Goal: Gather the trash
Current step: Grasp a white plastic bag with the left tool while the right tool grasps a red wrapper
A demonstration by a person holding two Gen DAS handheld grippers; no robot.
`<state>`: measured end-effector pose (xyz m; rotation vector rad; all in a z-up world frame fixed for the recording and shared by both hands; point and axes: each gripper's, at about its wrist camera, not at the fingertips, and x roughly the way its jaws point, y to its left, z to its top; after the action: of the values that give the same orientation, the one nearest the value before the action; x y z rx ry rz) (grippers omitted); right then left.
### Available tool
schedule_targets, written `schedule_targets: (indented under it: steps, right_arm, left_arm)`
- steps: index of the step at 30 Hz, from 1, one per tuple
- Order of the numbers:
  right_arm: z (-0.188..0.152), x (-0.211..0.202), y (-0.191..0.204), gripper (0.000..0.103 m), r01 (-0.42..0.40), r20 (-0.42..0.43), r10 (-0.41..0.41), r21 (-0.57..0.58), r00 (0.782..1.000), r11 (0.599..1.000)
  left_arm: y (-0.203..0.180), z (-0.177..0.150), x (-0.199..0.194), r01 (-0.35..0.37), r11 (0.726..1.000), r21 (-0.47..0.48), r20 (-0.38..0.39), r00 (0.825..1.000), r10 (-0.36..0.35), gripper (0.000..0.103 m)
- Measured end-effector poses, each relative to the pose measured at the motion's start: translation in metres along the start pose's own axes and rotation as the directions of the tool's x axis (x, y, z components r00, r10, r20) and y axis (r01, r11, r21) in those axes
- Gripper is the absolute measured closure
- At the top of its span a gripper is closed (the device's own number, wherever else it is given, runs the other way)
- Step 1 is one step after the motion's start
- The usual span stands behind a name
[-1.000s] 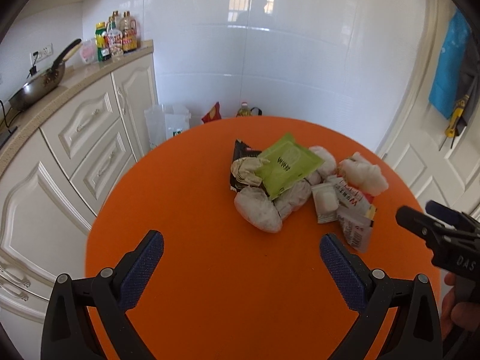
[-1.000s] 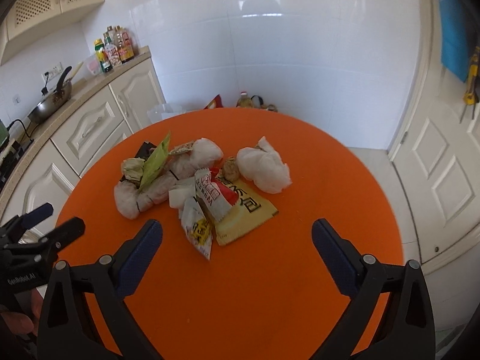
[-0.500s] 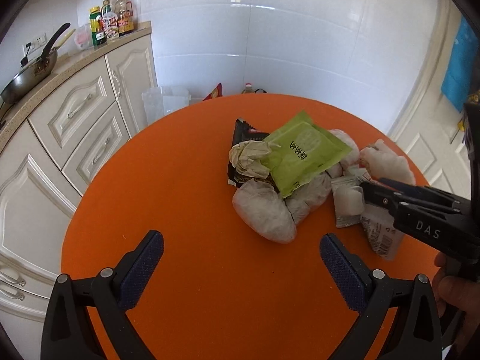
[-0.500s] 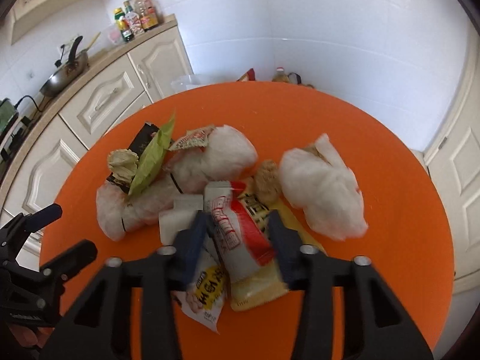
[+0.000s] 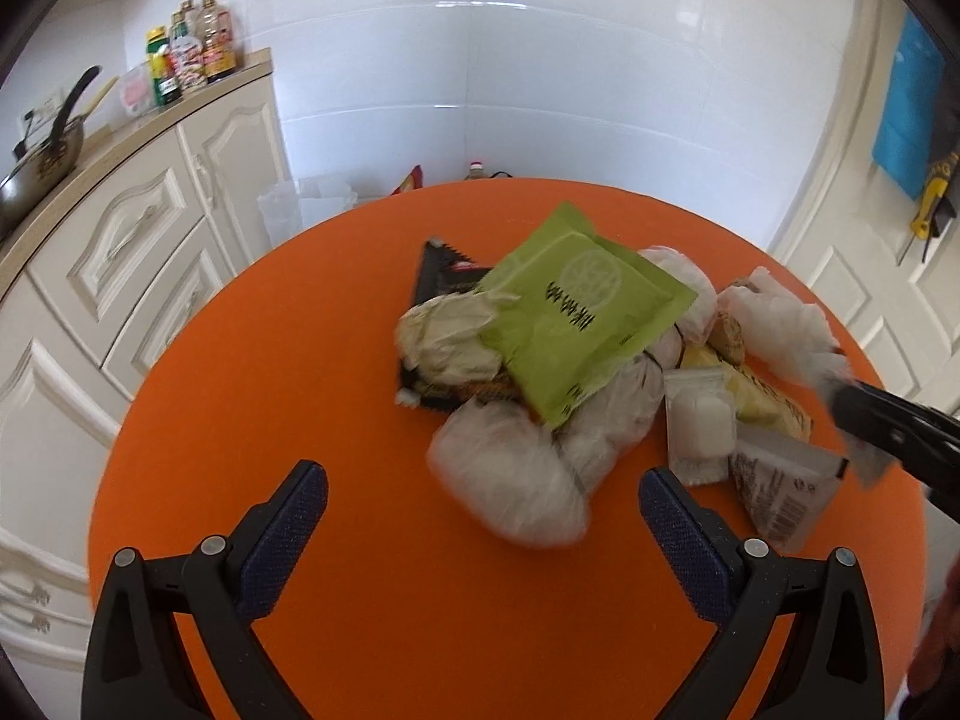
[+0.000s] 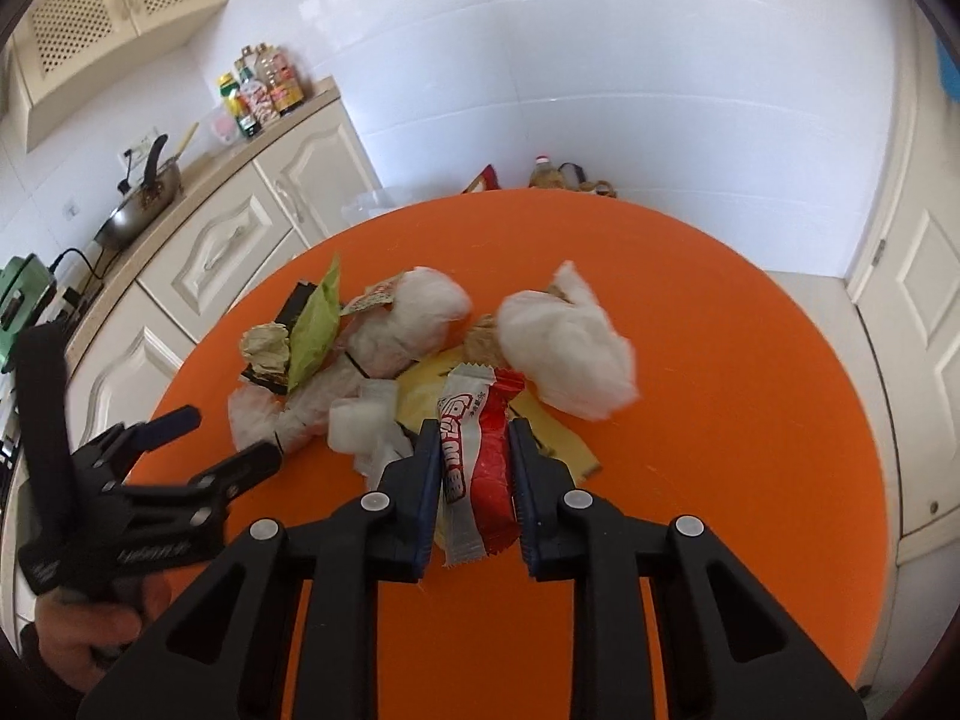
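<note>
A pile of trash lies on the round orange table (image 5: 270, 390). It holds a green packet (image 5: 576, 312), a crumpled white plastic bag (image 5: 516, 492), a small clear zip bag (image 5: 699, 426) and a barcode sachet (image 5: 780, 492). My left gripper (image 5: 483, 483) is open, just in front of the white bag, with nothing gripped. My right gripper (image 6: 474, 429) is closing, and its pads press both sides of a red-and-white wrapper (image 6: 480, 450) that lies over a yellow packet (image 6: 558, 450). A white tissue wad (image 6: 564, 348) sits just beyond. The left gripper (image 6: 231, 438) also shows at the left of the right wrist view.
Cream cabinets (image 5: 120, 252) with a pan (image 5: 42, 162) and bottles (image 5: 186, 60) stand along the left. A clear bin (image 5: 300, 204) sits on the floor behind the table. A white door (image 6: 918, 330) is to the right.
The right gripper's jaws went from wide open to closed around the red-and-white wrapper. The left gripper moved down and nearer to the trash pile, still open.
</note>
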<state>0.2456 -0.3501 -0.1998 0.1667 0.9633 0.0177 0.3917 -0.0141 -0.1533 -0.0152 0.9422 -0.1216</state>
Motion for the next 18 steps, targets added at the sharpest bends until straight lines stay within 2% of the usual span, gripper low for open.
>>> schedule_targets:
  steps: [2,3,6,10,13,18]
  right_arm:
    - [-0.002,-0.006,-0.002,0.081,0.001,0.007,-0.001,0.01,1.0,1.0]
    - [-0.003,-0.009,-0.002,0.081,0.003,0.009,-0.003,0.01,1.0,1.0]
    - [-0.006,-0.015,-0.003,0.081,0.003,0.015,-0.003,0.011,1.0,1.0]
    - [-0.011,-0.019,-0.004,0.081,-0.006,0.012,0.006,0.016,1.0,1.0]
    - [-0.017,-0.021,-0.003,0.081,-0.011,0.005,0.011,0.018,1.0,1.0]
    - [-0.029,-0.024,-0.001,0.081,-0.025,-0.01,0.025,0.019,1.0,1.0]
  left_arm:
    - [-0.004,0.006,0.014,0.03,0.999,0.013,-0.03,0.999,-0.029,0.02]
    - [-0.004,0.008,0.021,0.062,0.998,0.009,-0.056,0.997,-0.062,0.037]
    - [-0.008,0.007,0.022,0.099,0.995,0.012,-0.055,0.994,-0.098,0.051]
    - [-0.003,-0.001,0.022,0.144,0.99,0.007,-0.047,0.989,-0.143,0.059]
    - [0.01,-0.01,0.018,0.172,0.985,-0.011,-0.048,0.984,-0.173,0.062]
    - [0.025,-0.036,0.004,0.167,0.986,-0.018,-0.058,0.984,-0.168,0.063]
